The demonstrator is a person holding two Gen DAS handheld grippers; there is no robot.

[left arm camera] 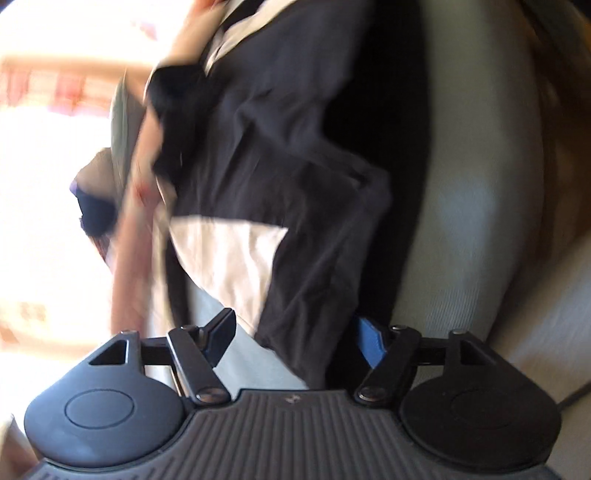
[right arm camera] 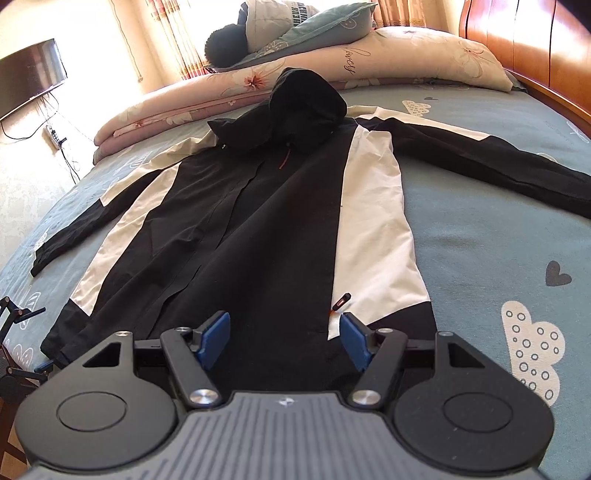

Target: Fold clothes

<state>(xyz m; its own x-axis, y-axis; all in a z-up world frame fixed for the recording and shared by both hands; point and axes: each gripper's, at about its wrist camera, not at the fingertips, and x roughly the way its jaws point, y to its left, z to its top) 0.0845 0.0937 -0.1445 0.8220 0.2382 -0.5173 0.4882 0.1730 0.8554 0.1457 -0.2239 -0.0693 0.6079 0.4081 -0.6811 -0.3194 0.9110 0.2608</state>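
A black and white hooded jacket [right arm camera: 258, 206] lies face up, spread flat on the blue-grey bed sheet [right arm camera: 480, 229], hood toward the pillows and both sleeves stretched out to the sides. My right gripper [right arm camera: 284, 338] is open just above the jacket's bottom hem, its blue pads [right arm camera: 214, 336] apart. The left wrist view is blurred and tilted; there the jacket [left arm camera: 280, 155] fills the middle. My left gripper [left arm camera: 295, 338] is open with jacket fabric lying between its fingers [left arm camera: 221, 332]. It also shows at the bed's left edge in the right wrist view [right arm camera: 18, 332].
A folded floral quilt [right arm camera: 332, 70] and pillows [right arm camera: 317, 26] lie at the head of the bed. A wooden headboard [right arm camera: 535, 48] stands at the right. A wall TV [right arm camera: 29, 74] and cables are at the left.
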